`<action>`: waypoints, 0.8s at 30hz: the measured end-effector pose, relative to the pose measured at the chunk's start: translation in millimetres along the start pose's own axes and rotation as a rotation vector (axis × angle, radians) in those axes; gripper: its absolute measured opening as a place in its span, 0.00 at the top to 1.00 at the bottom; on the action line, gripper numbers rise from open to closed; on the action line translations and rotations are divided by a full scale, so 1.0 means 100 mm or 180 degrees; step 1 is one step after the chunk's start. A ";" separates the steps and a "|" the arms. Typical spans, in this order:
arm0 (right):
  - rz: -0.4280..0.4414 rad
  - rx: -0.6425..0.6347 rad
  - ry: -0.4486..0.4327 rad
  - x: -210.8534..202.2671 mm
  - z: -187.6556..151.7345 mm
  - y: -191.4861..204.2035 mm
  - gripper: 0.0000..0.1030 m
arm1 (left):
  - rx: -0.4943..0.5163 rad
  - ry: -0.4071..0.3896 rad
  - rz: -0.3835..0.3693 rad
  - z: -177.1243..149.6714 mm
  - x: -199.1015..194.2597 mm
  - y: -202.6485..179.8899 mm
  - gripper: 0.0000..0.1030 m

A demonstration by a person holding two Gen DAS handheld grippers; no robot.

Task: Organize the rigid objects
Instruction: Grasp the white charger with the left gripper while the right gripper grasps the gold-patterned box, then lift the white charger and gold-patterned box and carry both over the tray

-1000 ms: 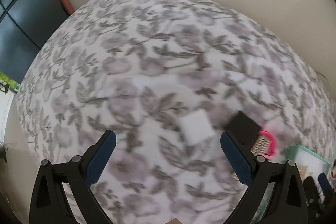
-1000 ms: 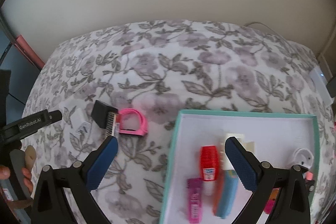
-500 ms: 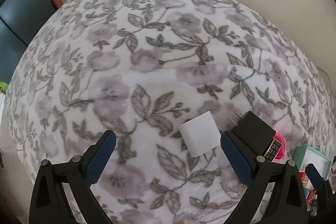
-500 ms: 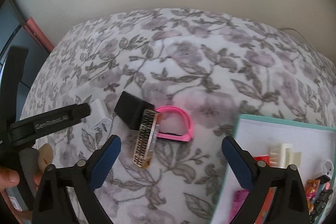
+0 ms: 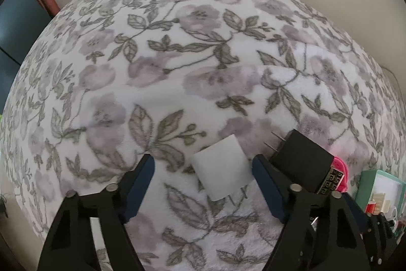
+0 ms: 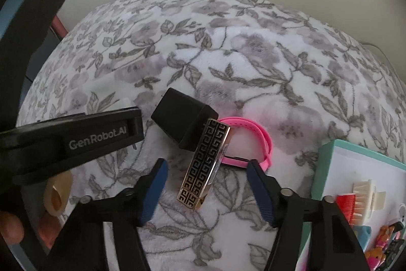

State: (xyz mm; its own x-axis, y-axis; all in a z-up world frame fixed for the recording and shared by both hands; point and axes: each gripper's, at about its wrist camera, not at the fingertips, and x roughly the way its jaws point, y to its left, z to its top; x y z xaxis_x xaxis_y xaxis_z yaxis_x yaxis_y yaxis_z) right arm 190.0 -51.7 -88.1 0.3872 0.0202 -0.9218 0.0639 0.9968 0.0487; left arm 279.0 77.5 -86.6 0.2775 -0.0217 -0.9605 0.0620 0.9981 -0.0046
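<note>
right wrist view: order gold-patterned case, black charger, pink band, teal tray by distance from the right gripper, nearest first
From the right gripper:
1. gold-patterned case, lying between the fingers, centre.
2. pink band, just beyond the right finger's tip.
3. black charger, behind the case's far end, slightly left. Close to call with the band.
4. teal tray, off to the right.

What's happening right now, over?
Both tools open, empty. Left tool straddles white charger; right tool over gold patterned case. Black adapter and pink band touch the case.
</note>
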 end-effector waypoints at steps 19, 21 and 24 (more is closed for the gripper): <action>-0.0043 -0.0044 -0.0132 -0.03 -0.01 0.01 0.74 | 0.0009 0.0074 -0.0068 -0.09 0.17 0.02 0.56; 0.0000 0.0009 -0.0124 -0.04 -0.01 -0.02 0.76 | 0.0018 0.0069 -0.0047 -0.12 0.17 0.02 0.57; 0.0056 0.0066 -0.0113 -0.06 -0.02 -0.05 0.77 | -0.0024 0.0102 -0.0032 -0.16 0.14 0.03 0.57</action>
State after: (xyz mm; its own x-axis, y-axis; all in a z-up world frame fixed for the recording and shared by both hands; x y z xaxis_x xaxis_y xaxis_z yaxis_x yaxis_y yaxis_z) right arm 185.2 -56.3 -83.8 0.4208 0.0346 -0.9065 0.0757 0.9944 0.0731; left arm 267.8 81.2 -104.2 0.2461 -0.0299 -0.9688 0.0575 0.9982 -0.0162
